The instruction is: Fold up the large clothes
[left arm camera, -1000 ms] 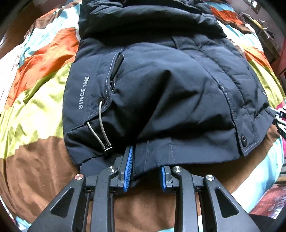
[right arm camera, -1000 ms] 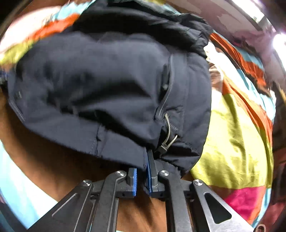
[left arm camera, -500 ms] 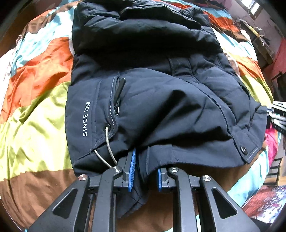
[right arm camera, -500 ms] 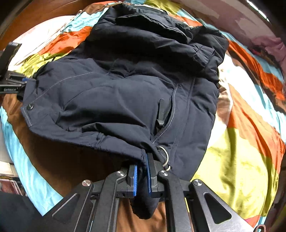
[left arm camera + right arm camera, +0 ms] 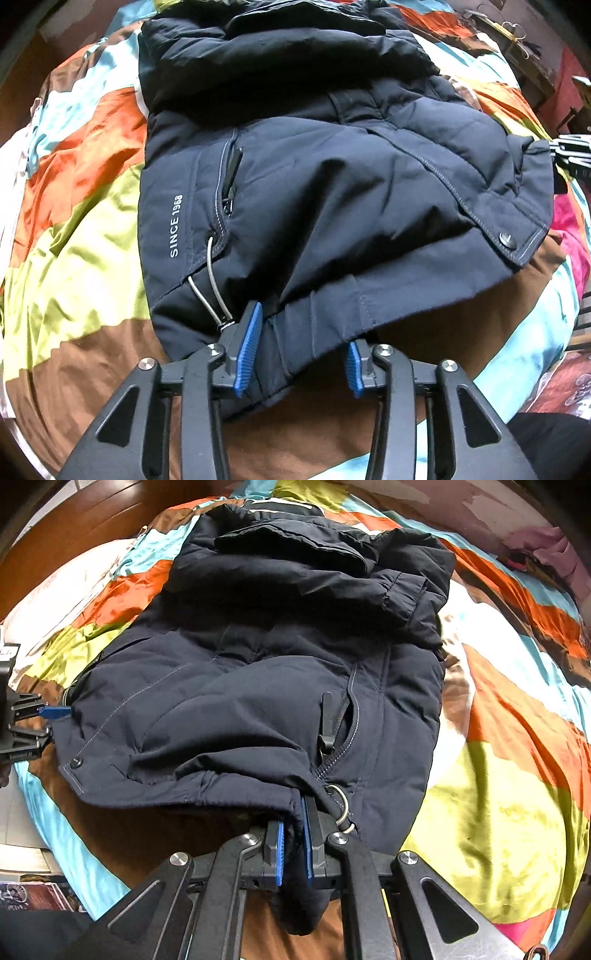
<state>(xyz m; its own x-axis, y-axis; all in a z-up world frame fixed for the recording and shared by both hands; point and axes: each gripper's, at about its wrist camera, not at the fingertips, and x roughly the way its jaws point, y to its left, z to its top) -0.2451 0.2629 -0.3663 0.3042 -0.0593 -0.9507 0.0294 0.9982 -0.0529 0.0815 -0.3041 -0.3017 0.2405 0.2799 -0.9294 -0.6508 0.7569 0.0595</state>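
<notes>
A large dark navy padded jacket (image 5: 332, 192) lies on a bed, sleeves folded over its upper part, printed "SINCE 1968" near the left pocket. It fills the right wrist view (image 5: 280, 686) too. My left gripper (image 5: 301, 354) is at the jacket's bottom hem, jaws wide apart, with hem cloth lying loosely between them beside a grey drawcord loop (image 5: 214, 288). My right gripper (image 5: 291, 849) is shut on the bunched hem at the other corner, next to a cord loop (image 5: 341, 806). The left gripper shows at the left edge of the right wrist view (image 5: 26, 720).
The bed is covered by a shiny patchwork quilt (image 5: 74, 229) in orange, lime, brown, cyan and white. A wooden headboard (image 5: 85, 524) stands at the far side. Clutter and a magazine (image 5: 29, 897) lie off the bed's near edge.
The left gripper's jaws have opened wider and let go of the hem. Both grippers have lifted and pulled back a little; the right one still pinches its hem corner.
</notes>
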